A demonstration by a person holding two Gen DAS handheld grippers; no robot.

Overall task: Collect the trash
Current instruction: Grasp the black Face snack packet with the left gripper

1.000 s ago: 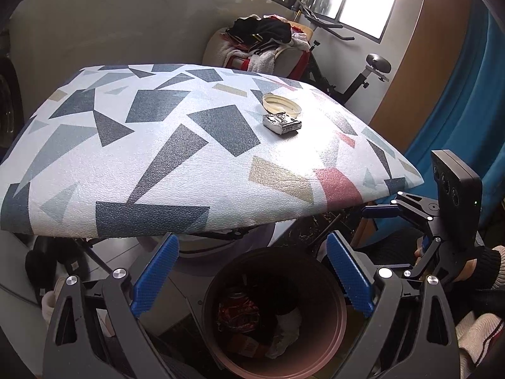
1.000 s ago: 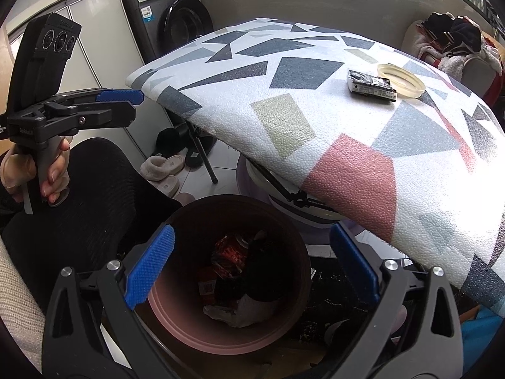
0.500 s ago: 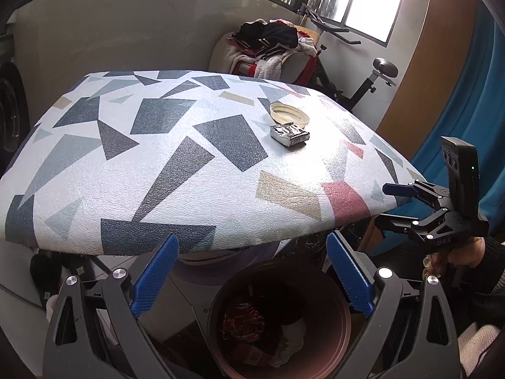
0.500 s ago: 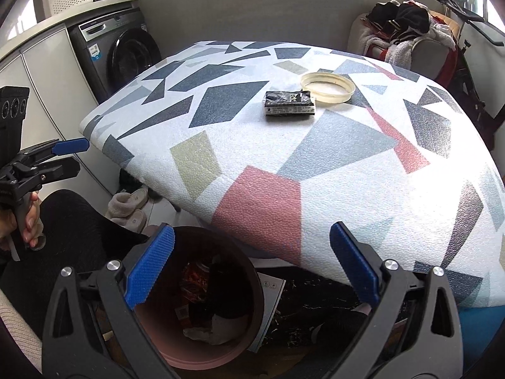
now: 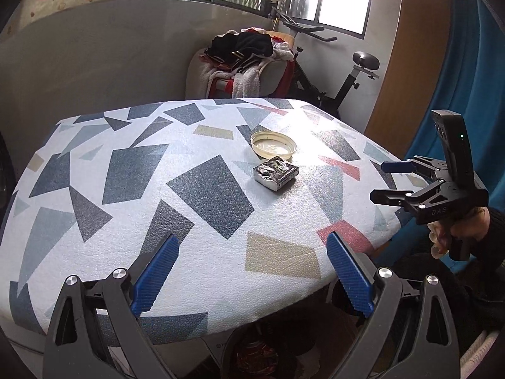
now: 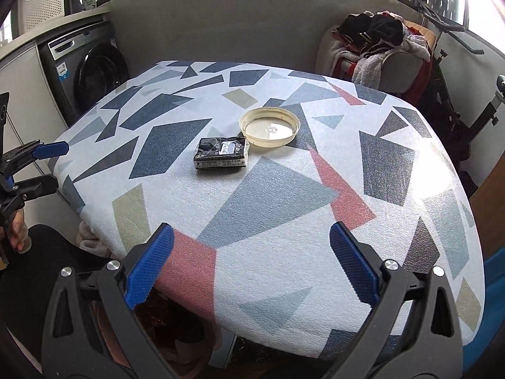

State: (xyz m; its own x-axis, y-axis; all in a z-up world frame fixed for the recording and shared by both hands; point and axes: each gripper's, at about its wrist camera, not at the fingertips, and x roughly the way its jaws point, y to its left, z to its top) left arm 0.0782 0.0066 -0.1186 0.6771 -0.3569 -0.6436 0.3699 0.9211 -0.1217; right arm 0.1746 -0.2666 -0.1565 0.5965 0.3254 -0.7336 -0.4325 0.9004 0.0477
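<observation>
Trash on the desk (image 6: 284, 227): one crumpled black packet (image 6: 221, 153), print illegible, lying flat with its long axis across the right wrist view, just beside a cream round lid (image 6: 269, 127) sitting rim up. Left gripper (image 5: 252, 271) and right gripper (image 6: 249, 268) both hover at the near desk edge, fingers spread wide, holding nothing. Only the right view shows the washing machine (image 6: 88, 72). The left view shows the bin (image 5: 268, 353) under the desk, and "DAS" on the right gripper's body.

Home laundry or utility room, washing machine (image 6: 91, 72), exercise bike (image 5: 344, 75), clothes-heaped chair (image 5: 243, 63)
</observation>
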